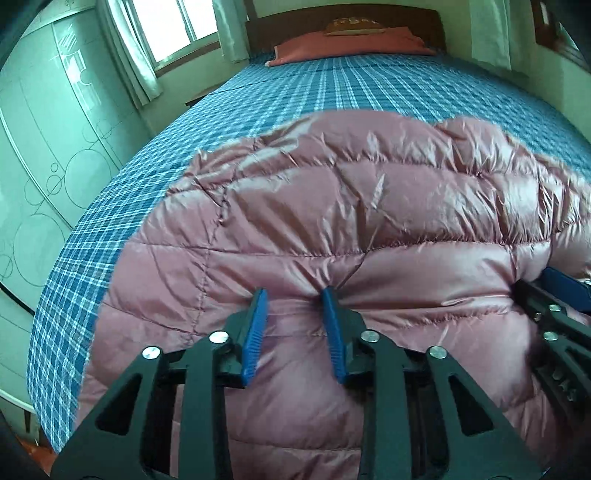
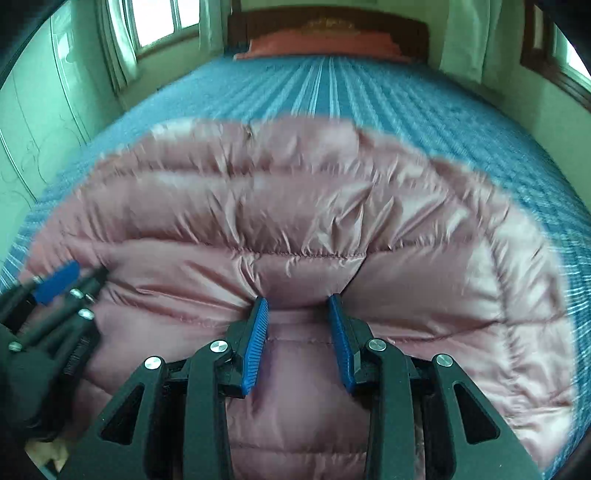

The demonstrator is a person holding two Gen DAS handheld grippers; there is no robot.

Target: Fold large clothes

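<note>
A pink quilted down jacket [image 1: 369, 206] lies spread on the bed with the blue checked cover [image 1: 295, 92]; it also fills the right wrist view [image 2: 295, 206]. My left gripper [image 1: 295, 295] is open, its blue fingertips pressing into the jacket's near part, with puffy fabric bulging between them. My right gripper [image 2: 298, 301] is open the same way, tips dug into a quilted seam. Each gripper shows at the edge of the other's view: the right one [image 1: 554, 295] at the right edge, the left one [image 2: 55, 284] at the left edge. The right wrist view is blurred.
A red pillow [image 1: 351, 46] lies at the dark wooden headboard [image 1: 332, 18] far ahead. A pale green wardrobe [image 1: 44, 147] stands left of the bed. Curtained windows [image 1: 177, 26] are at the back left. The bed cover [image 2: 332, 85] stretches beyond the jacket.
</note>
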